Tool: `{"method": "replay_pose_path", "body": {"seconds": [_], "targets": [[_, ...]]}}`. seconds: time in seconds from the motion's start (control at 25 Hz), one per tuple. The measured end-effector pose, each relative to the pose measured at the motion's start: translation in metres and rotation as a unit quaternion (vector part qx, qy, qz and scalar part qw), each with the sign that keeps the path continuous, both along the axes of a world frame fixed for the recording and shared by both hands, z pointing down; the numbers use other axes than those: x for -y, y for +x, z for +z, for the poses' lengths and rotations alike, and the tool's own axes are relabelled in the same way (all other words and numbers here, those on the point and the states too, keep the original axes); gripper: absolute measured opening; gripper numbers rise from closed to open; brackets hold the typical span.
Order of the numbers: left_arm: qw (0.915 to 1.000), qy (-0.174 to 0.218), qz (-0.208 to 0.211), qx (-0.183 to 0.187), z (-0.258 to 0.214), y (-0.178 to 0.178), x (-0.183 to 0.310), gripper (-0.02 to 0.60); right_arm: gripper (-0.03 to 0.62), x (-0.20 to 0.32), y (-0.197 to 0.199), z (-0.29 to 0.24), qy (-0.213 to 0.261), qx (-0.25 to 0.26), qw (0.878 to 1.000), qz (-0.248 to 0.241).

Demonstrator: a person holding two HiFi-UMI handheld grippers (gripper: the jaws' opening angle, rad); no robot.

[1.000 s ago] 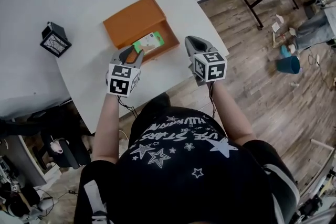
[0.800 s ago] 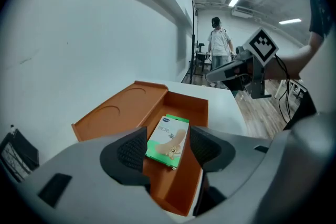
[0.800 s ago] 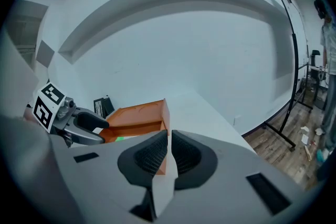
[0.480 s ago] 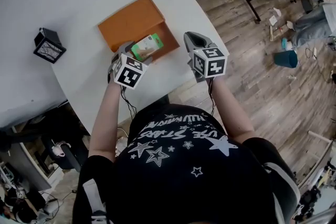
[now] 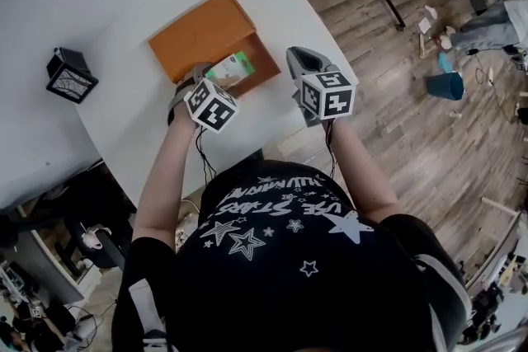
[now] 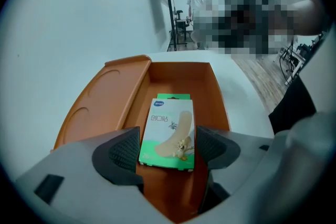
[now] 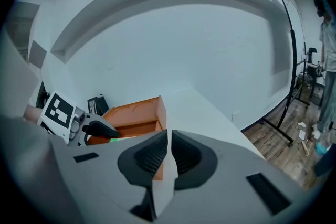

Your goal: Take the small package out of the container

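My left gripper [image 6: 167, 150] has just been opening its jaws. They now stand spread on either side of the small package [image 6: 169, 128] without pinching it. The package lies in the orange container [image 6: 216, 93], running toward 12 o'clock. At 3 o'clock, beside the container, my right gripper [image 7: 169, 153] is pressed together on nothing.

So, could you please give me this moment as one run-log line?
left gripper: jaws just opened, package between, ungripped, in box | right gripper: shut, empty

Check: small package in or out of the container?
In. The small package lies inside the container, orange walls on either side of it.
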State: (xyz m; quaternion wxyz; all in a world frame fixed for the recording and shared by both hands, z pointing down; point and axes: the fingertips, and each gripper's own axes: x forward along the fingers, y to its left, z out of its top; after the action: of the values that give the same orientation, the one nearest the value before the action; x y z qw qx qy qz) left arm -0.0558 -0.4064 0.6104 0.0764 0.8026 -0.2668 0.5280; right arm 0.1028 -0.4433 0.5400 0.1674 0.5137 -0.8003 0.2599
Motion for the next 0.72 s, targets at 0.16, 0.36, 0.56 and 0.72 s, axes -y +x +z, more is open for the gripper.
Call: {"method": "replay_pose_path", "body": {"seconds": [0.16, 0.36, 0.56, 0.72], "targets": [[0.9991, -0.004, 0.026, 0.035, 0.007, 0.002, -0.001, 0.351, 0.055, -0.001, 0.001, 0.000, -0.001, 0.001, 1.000, 0.002], [0.9985, -0.004, 0.031, 0.046, 0.009, 0.004, 0.000, 0.353, 0.055, -0.002, -0.002, 0.003, -0.008, 0.005, 1.000, 0.004], [0.9983, -0.006, 0.032, 0.048, 0.011, 0.004, 0.000, 0.353, 0.055, -0.003, -0.007, 0.005, -0.009, 0.006, 1.000, 0.000], [0.9985, -0.008, 0.030, 0.046, 0.011, 0.003, -0.001, 0.351, 0.055, -0.005, -0.011, 0.005, -0.011, 0.007, 1.000, -0.001]]}}
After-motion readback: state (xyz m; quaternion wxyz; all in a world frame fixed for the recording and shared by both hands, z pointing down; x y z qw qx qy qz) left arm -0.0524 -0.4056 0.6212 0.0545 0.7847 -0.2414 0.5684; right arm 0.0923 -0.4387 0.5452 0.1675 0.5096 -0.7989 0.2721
